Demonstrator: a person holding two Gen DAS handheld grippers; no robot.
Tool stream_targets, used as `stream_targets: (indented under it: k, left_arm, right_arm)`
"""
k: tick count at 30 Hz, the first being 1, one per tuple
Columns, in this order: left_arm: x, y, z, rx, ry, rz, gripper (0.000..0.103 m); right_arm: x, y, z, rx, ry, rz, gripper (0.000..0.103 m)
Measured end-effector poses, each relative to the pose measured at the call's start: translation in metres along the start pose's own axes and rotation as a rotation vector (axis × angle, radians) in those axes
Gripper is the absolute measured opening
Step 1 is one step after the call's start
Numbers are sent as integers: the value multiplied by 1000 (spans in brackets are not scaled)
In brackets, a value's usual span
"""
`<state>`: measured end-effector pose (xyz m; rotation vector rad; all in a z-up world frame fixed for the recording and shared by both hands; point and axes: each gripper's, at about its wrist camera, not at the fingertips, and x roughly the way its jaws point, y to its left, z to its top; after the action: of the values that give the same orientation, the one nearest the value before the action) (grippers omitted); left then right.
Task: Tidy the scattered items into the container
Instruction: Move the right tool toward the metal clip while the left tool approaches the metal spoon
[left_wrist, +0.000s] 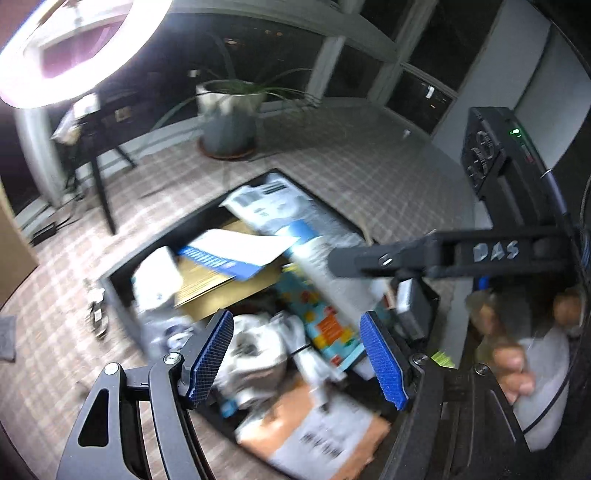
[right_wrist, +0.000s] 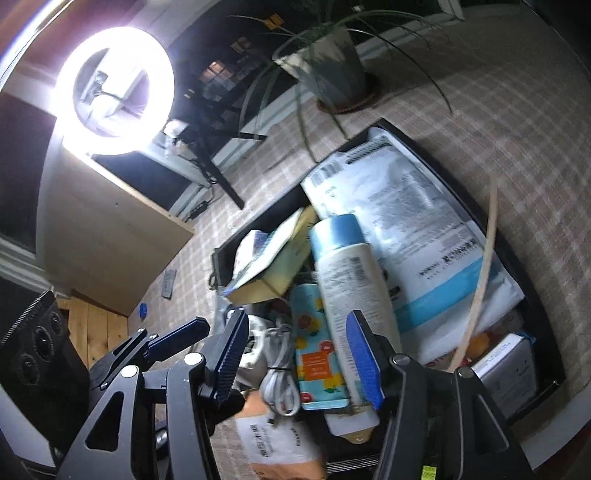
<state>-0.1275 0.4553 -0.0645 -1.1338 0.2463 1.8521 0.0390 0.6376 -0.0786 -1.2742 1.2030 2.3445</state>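
Observation:
A black open box (left_wrist: 118, 280) stands on the checked tablecloth, full of items: a blue-and-white booklet (left_wrist: 236, 254), a white bottle with a blue cap (right_wrist: 343, 273), a colourful fruit-print pack (right_wrist: 317, 354), a coiled white cable (right_wrist: 280, 384), a large white-and-blue pouch (right_wrist: 417, 236) and an orange-and-white packet (left_wrist: 317, 435) at the near edge. My left gripper (left_wrist: 297, 360) is open and empty above the box's near end. My right gripper (right_wrist: 295, 363) is open and empty over the cable and fruit pack. The right gripper's arm (left_wrist: 443, 254) also crosses the left wrist view.
A potted plant (left_wrist: 229, 118) stands on the table behind the box. A bright ring light (right_wrist: 114, 88) on a tripod is at the left. A wooden board (right_wrist: 110, 229) leans left of the table. A thin wooden stick (right_wrist: 480, 280) lies across the box.

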Motion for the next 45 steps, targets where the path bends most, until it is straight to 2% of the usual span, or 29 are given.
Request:
stream_targets:
  k: [7, 15, 21, 25, 32, 37, 40, 45]
  left_arm:
    - [-33, 71, -40, -79, -3, 119, 75]
    - [-52, 151, -96, -173, 43, 268, 73]
    - [-51, 187, -130, -198, 92, 314, 67]
    - [-48, 205, -145, -196, 121, 313, 65]
    - [-29, 213, -152, -138, 159, 262, 65]
    - [-16, 216, -149, -121, 171, 216, 61]
    - [-10, 217, -148, -116, 173, 199, 53]
    - [-6, 223, -145, -123, 171, 176, 47]
  right_arm:
    - [18, 62, 1, -117, 16, 60, 51]
    - [79, 143, 2, -242, 92, 90, 50]
    - [149, 174, 8, -218, 154, 41, 38]
    - [190, 178, 10, -191, 172, -38, 28]
    - [235, 156, 13, -44, 169, -139, 23]
    - [247, 149, 18, 55, 130, -181, 22]
    - [251, 149, 21, 96, 101, -199, 22]
    - [253, 150, 26, 127, 55, -244, 20]
